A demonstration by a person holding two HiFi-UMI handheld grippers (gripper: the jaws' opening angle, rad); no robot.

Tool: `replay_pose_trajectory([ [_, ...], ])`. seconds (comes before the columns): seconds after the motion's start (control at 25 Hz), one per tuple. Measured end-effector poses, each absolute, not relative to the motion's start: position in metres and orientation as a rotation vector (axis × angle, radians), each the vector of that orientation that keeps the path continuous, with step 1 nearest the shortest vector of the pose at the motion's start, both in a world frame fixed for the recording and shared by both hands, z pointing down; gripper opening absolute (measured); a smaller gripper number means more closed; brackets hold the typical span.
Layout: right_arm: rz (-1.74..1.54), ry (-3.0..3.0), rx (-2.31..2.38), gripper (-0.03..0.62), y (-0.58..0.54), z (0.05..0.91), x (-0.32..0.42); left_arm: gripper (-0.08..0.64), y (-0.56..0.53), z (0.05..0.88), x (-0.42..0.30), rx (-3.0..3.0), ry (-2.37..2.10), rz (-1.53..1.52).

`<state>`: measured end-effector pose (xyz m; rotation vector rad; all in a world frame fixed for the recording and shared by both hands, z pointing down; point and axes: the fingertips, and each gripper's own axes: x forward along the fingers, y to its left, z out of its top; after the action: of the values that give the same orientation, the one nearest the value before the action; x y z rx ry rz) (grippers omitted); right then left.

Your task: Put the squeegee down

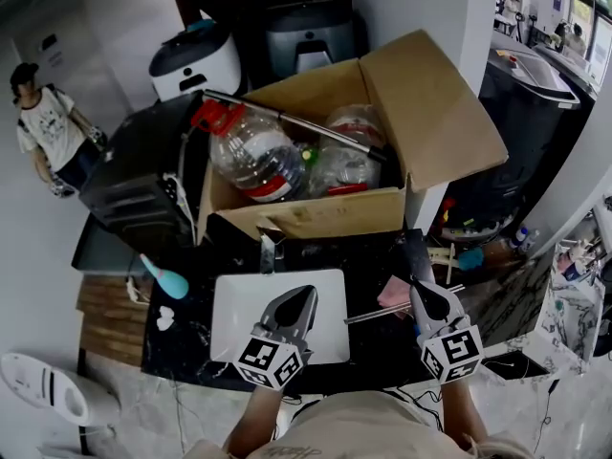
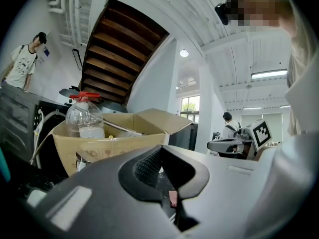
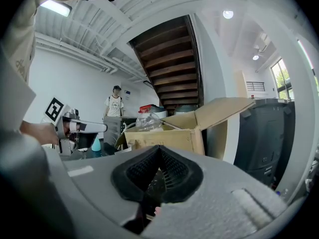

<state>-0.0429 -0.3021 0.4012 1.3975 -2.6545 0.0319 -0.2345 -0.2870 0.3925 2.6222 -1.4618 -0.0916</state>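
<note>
Both tongs are over the near edge of the dark tabletop (image 1: 182, 352), and neither is carrying anything. The left tongs (image 1: 306, 295) hang over the white tray (image 1: 229, 338) with their tips pressed together around nothing, and the left gripper view confirms it: pads meeting, no object in the gap. The right tongs (image 1: 419, 287) are the same, closed and empty, just beside a pair of thin sticks (image 1: 382, 312) and something pink (image 1: 394, 295). The squeegee (image 1: 271, 249), if that small metal-looking tool with the crossbar is it, sits on the tabletop just behind the tray, against the front of the cardboard box (image 1: 316, 216) and well clear of both tongs. By my reading the put-down itself is done and this is the let-go-and-back-off stage. The next move calls for little: keep both tongs away from the tool so nothing nudges it, and check that it rests steady against the box.
</note>
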Motion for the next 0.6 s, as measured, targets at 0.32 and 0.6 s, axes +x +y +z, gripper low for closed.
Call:
replay_pose_trajectory([
  [0.32,0.053,-2.629,1.393,0.002,-0.294,0.411,-0.043,0.017,-0.28,0.4,-0.236,2.608,-1.453,-0.092],
  [0.6,0.071,-2.607,1.42,0.002,-0.29,0.416,-0.033,0.017,-0.278,0.403,-0.231,2.612,-1.438,-0.095],
])
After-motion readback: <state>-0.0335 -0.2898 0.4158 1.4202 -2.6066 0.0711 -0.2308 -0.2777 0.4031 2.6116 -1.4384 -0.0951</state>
